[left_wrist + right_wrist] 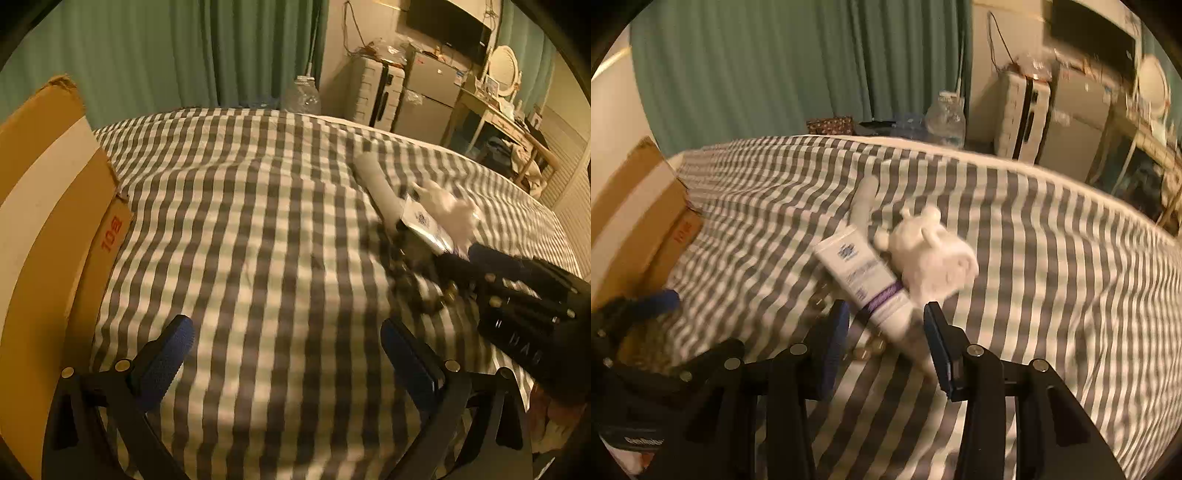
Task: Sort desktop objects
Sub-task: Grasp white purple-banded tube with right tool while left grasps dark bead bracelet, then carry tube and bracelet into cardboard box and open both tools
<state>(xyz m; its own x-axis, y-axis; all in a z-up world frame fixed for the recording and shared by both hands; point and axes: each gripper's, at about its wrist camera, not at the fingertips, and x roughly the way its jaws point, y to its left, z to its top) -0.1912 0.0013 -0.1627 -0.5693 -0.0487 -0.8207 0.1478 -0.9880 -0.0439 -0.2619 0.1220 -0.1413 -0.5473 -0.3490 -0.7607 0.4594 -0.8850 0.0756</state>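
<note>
A white cream tube (864,280) with a purple band lies on the checked bed cover, its cap end between the fingers of my right gripper (886,328), which is open around it. A white plush toy (931,254) lies against the tube's right side, and a grey cylinder (866,199) lies beyond it. A bead bracelet (868,350) lies under the tube. In the left wrist view the tube (424,221), the plush toy (450,210) and the cylinder (376,184) lie right of centre. My left gripper (288,354) is open and empty over bare cover.
An open cardboard box (44,206) stands at the left edge of the bed and also shows in the right wrist view (639,206). Green curtains (184,55), a water jug (304,96), a small fridge (428,96) and a desk (498,118) lie beyond the bed.
</note>
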